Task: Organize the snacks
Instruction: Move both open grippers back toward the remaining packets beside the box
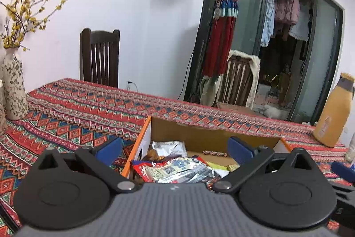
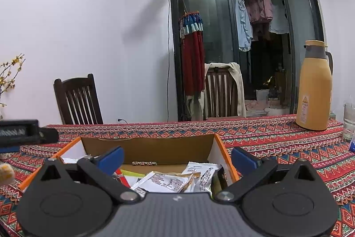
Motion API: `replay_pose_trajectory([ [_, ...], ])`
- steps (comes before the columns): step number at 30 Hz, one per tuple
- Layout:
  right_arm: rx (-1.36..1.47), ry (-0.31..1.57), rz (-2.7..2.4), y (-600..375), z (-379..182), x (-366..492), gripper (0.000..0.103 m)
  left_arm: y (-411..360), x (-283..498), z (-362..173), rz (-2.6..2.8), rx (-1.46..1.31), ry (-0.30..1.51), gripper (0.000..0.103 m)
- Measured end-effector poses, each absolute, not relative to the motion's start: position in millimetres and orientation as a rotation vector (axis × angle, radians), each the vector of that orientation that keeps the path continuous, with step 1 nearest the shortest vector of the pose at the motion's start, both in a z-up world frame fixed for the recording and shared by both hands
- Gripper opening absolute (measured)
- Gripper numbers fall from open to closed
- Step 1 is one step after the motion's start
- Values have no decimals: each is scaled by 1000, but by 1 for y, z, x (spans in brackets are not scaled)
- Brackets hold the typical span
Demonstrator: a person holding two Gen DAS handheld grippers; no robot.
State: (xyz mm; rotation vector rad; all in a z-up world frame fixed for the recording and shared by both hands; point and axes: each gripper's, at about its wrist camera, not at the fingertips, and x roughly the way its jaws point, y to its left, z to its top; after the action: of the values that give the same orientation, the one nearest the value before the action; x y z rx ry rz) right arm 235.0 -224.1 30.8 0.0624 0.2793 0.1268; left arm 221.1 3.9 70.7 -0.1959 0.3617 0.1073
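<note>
Both tools are over the box [image 2: 218,143] on the table [image 1: 73,117], and both are empty. The left gripper [image 1: 175,149] has its blue pads spread wide with nothing between them. The right gripper [image 2: 177,158] is spread wide too, and holds nothing.

The snacks [image 1: 177,168] are already down in the box. I can see a red packet [image 1: 142,168], white packets [image 2: 168,181] and a little wrapped bar [image 2: 144,163] lying by the back wall. They sit in a loose heap, some on top of others.

I think the sorting is close to done, or a new pick is about to start. What could go wrong? The packets are thin and slippery, so a pinch could grab two at once or slide off. The two tools hang near each other, so they could bump. A low push on the box side could shove the box along the cloth. The flask [image 2: 315,90] and glass [image 2: 349,121] stand well off to the right, but a wide swing could tip them.
</note>
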Motion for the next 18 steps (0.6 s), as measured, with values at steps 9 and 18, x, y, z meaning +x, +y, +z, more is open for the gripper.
replay_pose_trajectory([
  [9,39,261,153,-223,39,223,103,13,183,81,89,-175,371,103],
  [18,-7,278,118,-229,44,176,103,45,150,57,87,-167,413,103],
])
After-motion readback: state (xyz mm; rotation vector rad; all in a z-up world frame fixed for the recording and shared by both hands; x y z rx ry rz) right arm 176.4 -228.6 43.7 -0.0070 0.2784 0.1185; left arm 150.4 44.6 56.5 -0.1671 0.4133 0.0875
